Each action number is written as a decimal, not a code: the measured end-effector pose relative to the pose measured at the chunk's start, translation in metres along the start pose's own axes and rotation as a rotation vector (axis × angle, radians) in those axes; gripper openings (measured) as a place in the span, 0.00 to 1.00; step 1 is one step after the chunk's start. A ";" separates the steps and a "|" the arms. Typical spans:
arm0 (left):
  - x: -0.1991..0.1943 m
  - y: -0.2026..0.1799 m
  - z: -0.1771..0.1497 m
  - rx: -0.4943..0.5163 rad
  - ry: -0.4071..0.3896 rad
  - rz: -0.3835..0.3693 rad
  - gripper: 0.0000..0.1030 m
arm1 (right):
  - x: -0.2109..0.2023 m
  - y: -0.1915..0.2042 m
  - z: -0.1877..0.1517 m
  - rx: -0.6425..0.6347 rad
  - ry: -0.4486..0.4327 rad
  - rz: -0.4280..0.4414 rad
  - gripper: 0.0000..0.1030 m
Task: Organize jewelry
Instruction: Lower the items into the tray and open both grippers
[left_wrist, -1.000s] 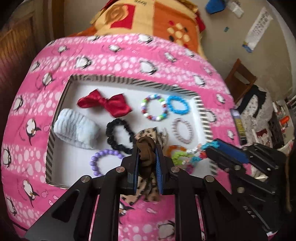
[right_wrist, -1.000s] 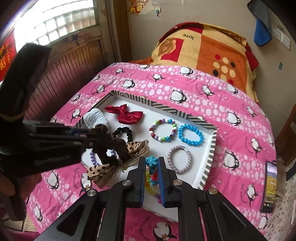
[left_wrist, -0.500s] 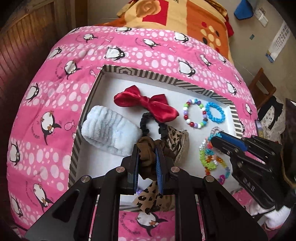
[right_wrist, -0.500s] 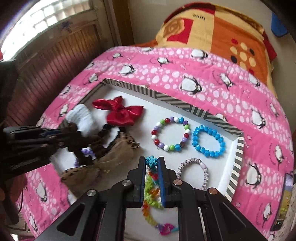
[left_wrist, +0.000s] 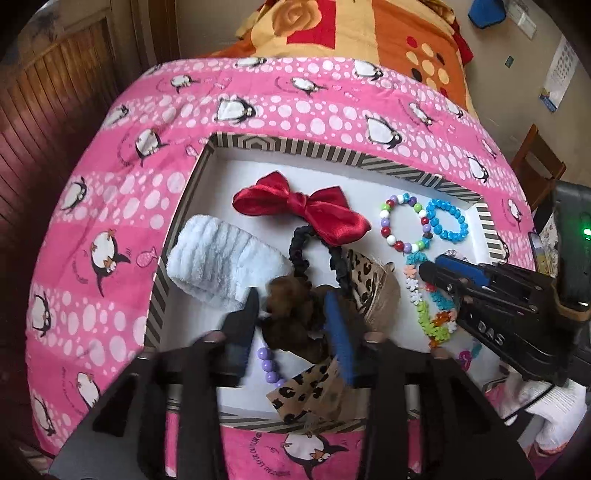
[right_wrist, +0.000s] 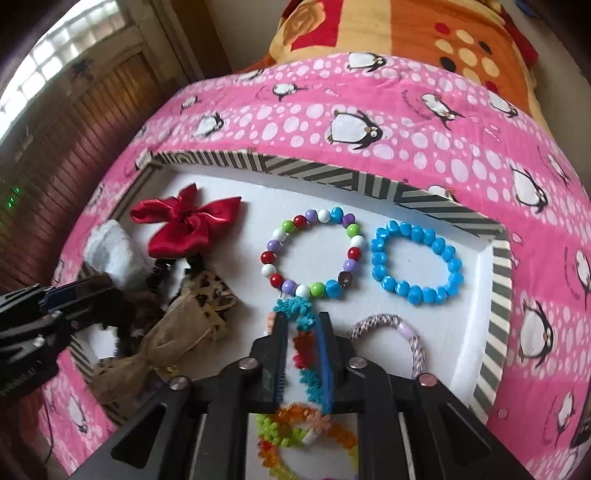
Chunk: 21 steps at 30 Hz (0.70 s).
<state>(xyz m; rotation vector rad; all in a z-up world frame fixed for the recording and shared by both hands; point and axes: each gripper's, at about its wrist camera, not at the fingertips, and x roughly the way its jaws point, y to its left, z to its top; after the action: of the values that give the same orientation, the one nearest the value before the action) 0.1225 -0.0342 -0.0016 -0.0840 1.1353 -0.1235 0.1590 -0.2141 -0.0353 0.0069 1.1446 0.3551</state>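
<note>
A: Leopard-print fabric, a hair bow (left_wrist: 369, 284), is seen lying in the tray (left_wrist: 295, 146), its brown knot between the fingers of the left gripper (left_wrist: 291, 314). Is it pinched?

B: No. The jaws of the left gripper are opening; a gap is visible between the left finger (left_wrist: 242, 325) and the knot, and the bow is resting on the tray floor. A black scrunchie (left_wrist: 301, 247) is partly covered by the bow just ahead of the fingertips, and a pale blue towelling band (left_wrist: 218, 266) is found ahead and to the left.

A: And the right gripper (right_wrist: 301, 343)?

B: Its jaws are also opening. A string of flower beads (right_wrist: 303, 332) is seen between them, running forward past the tips and back under the fingers, laid on the tray floor (right_wrist: 436, 306).

A: What is placed beyond the right gripper?

B: A mixed-colour bead bracelet (right_wrist: 314, 254) is set directly ahead, a blue bead bracelet (right_wrist: 417, 264) ahead and to the right, a braided bracelet (right_wrist: 391, 332) just beside the right finger, and a red satin bow (right_wrist: 184, 227) far ahead on the left.
</note>
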 end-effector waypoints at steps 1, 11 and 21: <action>-0.001 -0.001 0.000 -0.001 -0.007 -0.004 0.51 | -0.005 0.000 -0.002 0.006 -0.012 0.004 0.28; -0.033 -0.009 -0.008 -0.027 -0.077 -0.006 0.64 | -0.073 0.017 -0.029 0.036 -0.153 -0.085 0.40; -0.054 -0.023 -0.028 0.014 -0.095 0.011 0.64 | -0.114 0.020 -0.066 0.075 -0.203 -0.161 0.43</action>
<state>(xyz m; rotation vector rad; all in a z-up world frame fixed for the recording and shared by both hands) 0.0735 -0.0495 0.0385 -0.0707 1.0400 -0.1166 0.0534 -0.2383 0.0416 0.0162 0.9496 0.1645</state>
